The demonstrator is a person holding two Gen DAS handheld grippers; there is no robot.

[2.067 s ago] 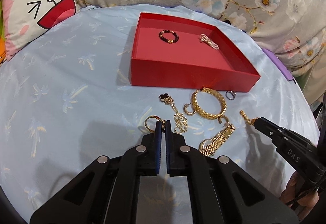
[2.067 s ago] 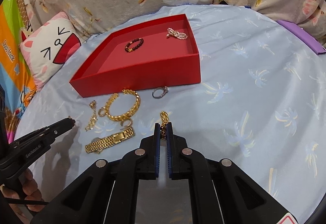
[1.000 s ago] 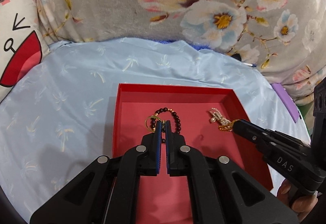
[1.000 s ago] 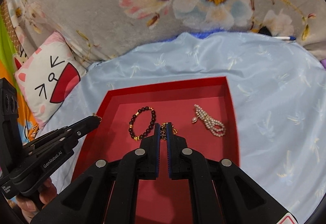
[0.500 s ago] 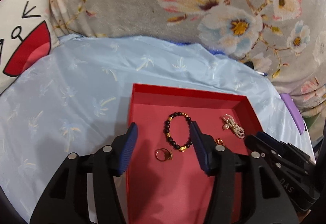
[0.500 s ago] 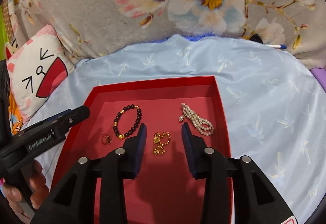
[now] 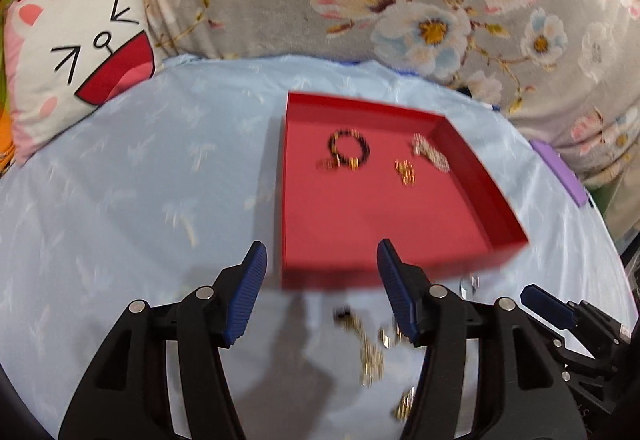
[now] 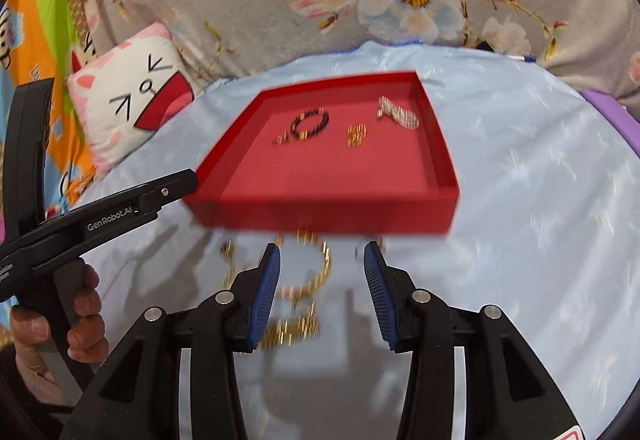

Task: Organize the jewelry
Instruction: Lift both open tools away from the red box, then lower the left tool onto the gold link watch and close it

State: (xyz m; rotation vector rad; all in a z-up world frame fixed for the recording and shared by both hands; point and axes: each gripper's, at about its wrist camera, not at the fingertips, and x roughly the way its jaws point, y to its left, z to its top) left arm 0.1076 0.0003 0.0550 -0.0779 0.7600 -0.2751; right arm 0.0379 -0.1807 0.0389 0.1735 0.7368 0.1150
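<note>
A grey floral fabric [image 7: 280,0] backs a surface covered by a pale blue cloth [image 7: 140,180] printed with palm trees, with a cat-face cushion [image 7: 76,52] at its left edge. On the cloth sits a shallow red tray [image 7: 472,168]; inside it lie a dark bead bracelet [image 7: 349,147], a small gold ring [image 7: 326,163] just left of it, a gold chain piece [image 7: 405,171] and a pearl bracelet [image 7: 430,154] toward the right wall. Blurred gold jewelry [image 8: 308,272] lies on the cloth in front of the tray. The left gripper [image 7: 320,288] hovers before the tray's near wall, its jaws opening with nothing gripped. The right gripper [image 8: 322,280] hangs over the loose gold pieces, jaws opening and empty. A hand [image 8: 60,320] grips the left gripper's handle.
</note>
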